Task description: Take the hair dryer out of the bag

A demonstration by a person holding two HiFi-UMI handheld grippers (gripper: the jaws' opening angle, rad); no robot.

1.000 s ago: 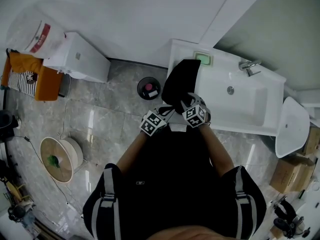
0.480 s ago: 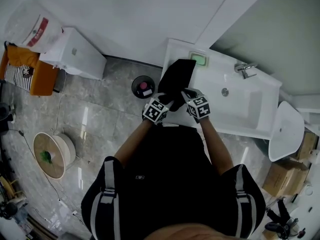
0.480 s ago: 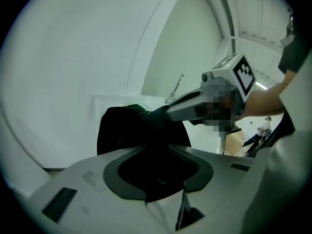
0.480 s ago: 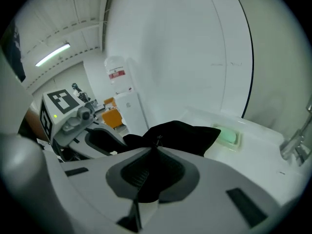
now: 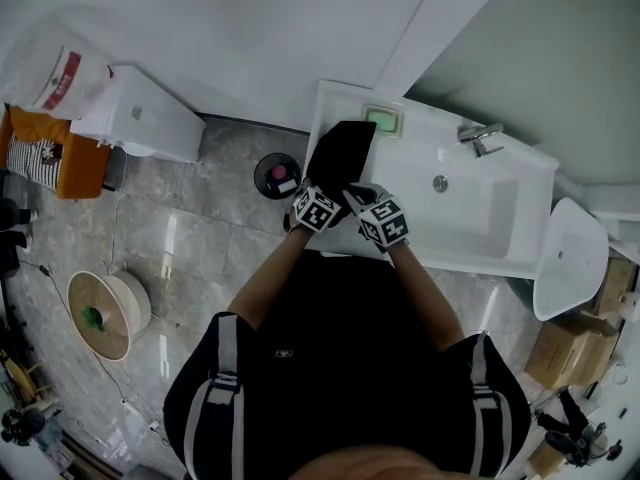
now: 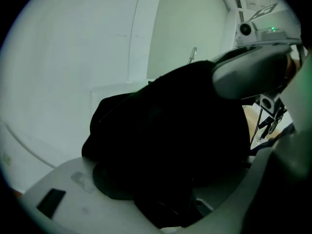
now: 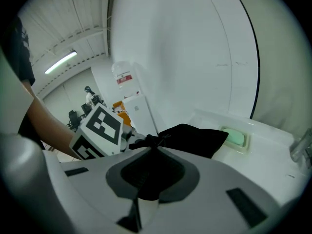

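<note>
Black bag (image 5: 340, 156) on sink (image 5: 520, 183) ledge; dryer not visible, judged inside, so extraction not begun. Right gripper (image 5: 356, 194) jaws just closed, pinching bag fabric at bag's 6 o'clock. Left gripper (image 5: 332, 196) jaws just opened, spread wide, bag between, ungripped. Bag at grippers' 12 o'clock.

**Black:** the bag (image 5: 340, 156); the person's shirt (image 5: 340, 368), with grey stripes at the shoulders.

**White:** the counter (image 5: 500, 253) and its basin; the wall (image 5: 250, 28); the bodies of the left tongs (image 5: 333, 194) and right tongs (image 7: 148, 169), whose pads are dark grey. Each tongs bears a cube patterned in black-and-white squares.

**Pale green:** the soap (image 5: 381, 120).

**Grey, veined, glossy:** the floor (image 5: 200, 238).

**Orange, with a black-and-white striped panel:** the bundle (image 5: 85, 158) at far left.

**White with a red label:** the sack (image 5: 55, 73).

**Brown:** the cardboard boxes (image 5: 575, 353).
</note>
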